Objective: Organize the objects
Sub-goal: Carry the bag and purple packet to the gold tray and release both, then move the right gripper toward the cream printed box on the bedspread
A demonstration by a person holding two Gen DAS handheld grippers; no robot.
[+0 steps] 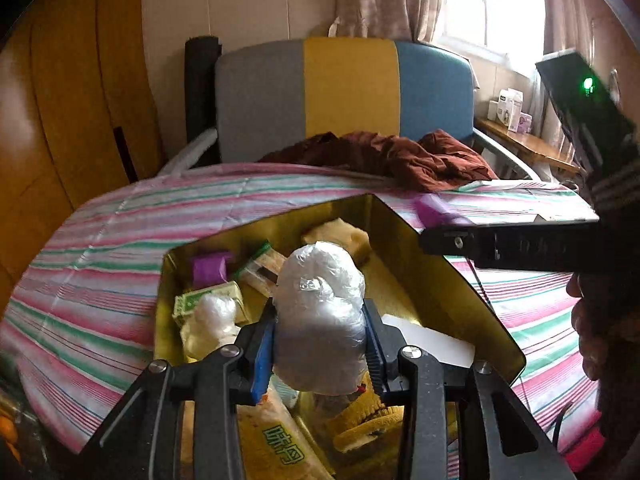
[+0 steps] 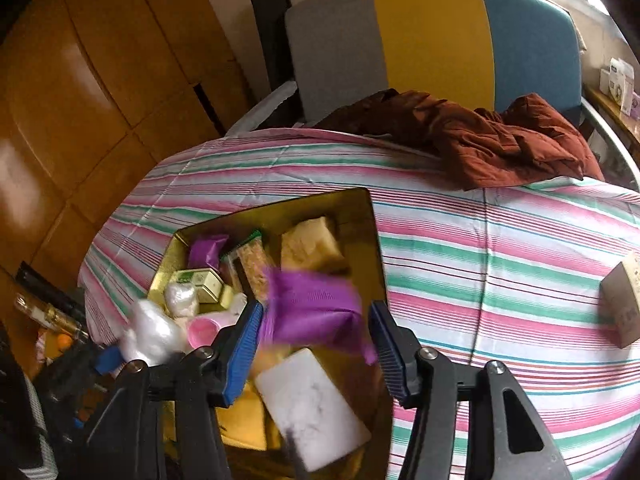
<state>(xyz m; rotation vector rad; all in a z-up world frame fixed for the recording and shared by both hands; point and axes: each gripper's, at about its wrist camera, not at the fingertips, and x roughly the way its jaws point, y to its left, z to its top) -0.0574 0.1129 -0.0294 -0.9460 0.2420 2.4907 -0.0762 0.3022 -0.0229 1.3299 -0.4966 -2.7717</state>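
— Claws first: how did they stand?
— Left claw (image 1: pixel 320 344) pinched a plastic-wrapped bundle (image 1: pixel 320 320) over the gold tin (image 1: pixel 460 280); right claw (image 2: pixel 316 336) stood spread around a blurred purple packet (image 2: pixel 312 312).
— Progress?
— Tin mostly filled; a cardboard box (image 2: pixel 622 304) waited on the striped bedsheet (image 2: pixel 480 260).

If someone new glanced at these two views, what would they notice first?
Probably the gold box crammed with odds and ends on the striped cloth. The left gripper clamps a white plastic-wrapped bundle above it, while a blurred purple packet sits between the right gripper's open jaws.
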